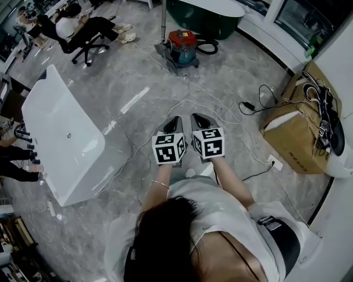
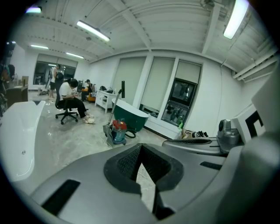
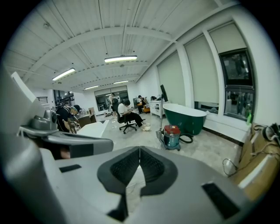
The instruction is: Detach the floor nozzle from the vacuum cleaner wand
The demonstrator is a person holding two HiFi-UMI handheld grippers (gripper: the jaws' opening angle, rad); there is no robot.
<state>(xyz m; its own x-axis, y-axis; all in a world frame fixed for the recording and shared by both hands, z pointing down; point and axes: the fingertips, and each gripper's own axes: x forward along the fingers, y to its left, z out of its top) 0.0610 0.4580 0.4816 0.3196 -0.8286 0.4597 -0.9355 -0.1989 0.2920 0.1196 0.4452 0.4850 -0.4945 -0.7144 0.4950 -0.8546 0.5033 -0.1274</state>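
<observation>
The vacuum cleaner [image 1: 183, 47] is a red and blue canister standing far ahead on the marble floor. Its grey floor nozzle [image 1: 166, 58] lies flat at the canister's left, and the metal wand [image 1: 163, 19] rises upright from it. The same vacuum cleaner [image 2: 118, 131] shows small in the left gripper view, as does the vacuum cleaner [image 3: 172, 136] in the right gripper view. My left gripper [image 1: 176, 119] and right gripper [image 1: 197, 117] are held side by side in front of me, well short of the vacuum. Both are shut with nothing between the jaws, as their own views show: left gripper [image 2: 141, 147], right gripper [image 3: 139, 149].
A green bathtub [image 1: 212, 16] stands behind the vacuum and a white bathtub [image 1: 63, 135] at my left. White and black cables [image 1: 220, 113] trail across the floor. A cardboard box [image 1: 295, 132] with shoes sits at the right. A person on an office chair [image 1: 83, 33] is at far left.
</observation>
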